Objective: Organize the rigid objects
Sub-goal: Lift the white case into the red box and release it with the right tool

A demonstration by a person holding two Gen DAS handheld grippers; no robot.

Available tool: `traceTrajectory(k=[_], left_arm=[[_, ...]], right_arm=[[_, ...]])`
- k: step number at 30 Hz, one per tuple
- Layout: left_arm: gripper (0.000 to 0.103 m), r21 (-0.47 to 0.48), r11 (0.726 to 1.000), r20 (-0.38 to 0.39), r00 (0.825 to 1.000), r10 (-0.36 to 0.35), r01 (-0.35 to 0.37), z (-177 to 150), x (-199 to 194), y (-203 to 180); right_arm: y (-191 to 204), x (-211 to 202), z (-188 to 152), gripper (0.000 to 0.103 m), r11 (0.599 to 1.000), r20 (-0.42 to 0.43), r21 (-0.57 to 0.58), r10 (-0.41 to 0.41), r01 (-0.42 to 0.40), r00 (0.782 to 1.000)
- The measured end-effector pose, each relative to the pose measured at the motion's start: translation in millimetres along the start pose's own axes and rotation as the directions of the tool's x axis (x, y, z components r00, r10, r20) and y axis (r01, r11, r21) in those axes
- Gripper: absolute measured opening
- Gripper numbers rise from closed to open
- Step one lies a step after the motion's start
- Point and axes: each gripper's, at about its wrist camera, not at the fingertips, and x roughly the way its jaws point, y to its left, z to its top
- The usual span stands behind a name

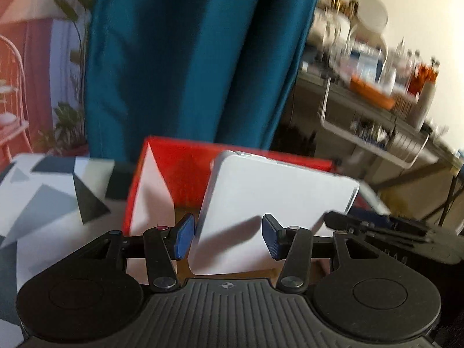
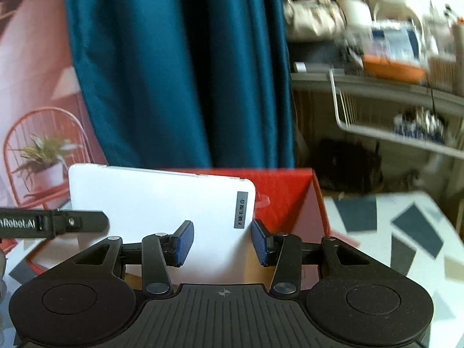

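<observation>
- Flat white rectangular plastic case [image 2: 156,200], rounded corners, grey label strip [image 2: 240,209] at one end: stood on edge, leaning, in front of the red cardboard box [image 2: 293,200].
- Left gripper [image 1: 227,239]: blue pads [image 1: 184,239] partly apart, set about the case's left end; contact with the pads could not be told.
- Right gripper [image 2: 222,242]: blue pads partly apart about the case's labelled end; grip likewise unclear.
- Table with grey-triangle patterned cloth [image 2: 406,232]: bore the box.
- Teal curtain [image 1: 188,58]: hung behind.
</observation>
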Motion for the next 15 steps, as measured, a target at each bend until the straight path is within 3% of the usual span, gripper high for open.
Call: traceTrajectory(k=[7,8,9,10,15], left_arm=[[0.052,0.016,1.000,-0.070,0.997,0.015,-0.014,-4,25,2],[0.047,0.019,1.000,-0.077,0.997,0.013,-0.012,-2,28,2],[0.041,0.023,1.000,-0.085,0.996,-0.002,0.004,-3,29,5],[0.032,0.024,0.999,-0.100,0.995,-0.029,0.031,-2,32,4],[0.032,0.099,0.995,-0.126,0.992,0.003,0.009,-6,38,-11]], right_arm=[[-9,27,-11,0.041,0.999,-0.106,0.037,-0.012,0.016,0.994],[-10,29,-12,0.040,0.999,-0.113,0.034,-0.018,0.022,0.993],[-10,31,-12,0.030,0.999,-0.119,0.035,-0.009,0.013,0.993],[-10,33,-12,0.027,0.999,-0.132,0.040,0.022,-0.017,0.991],[-2,37,-10,0.029,1.000,-0.165,0.010,-0.009,0.011,0.986]])
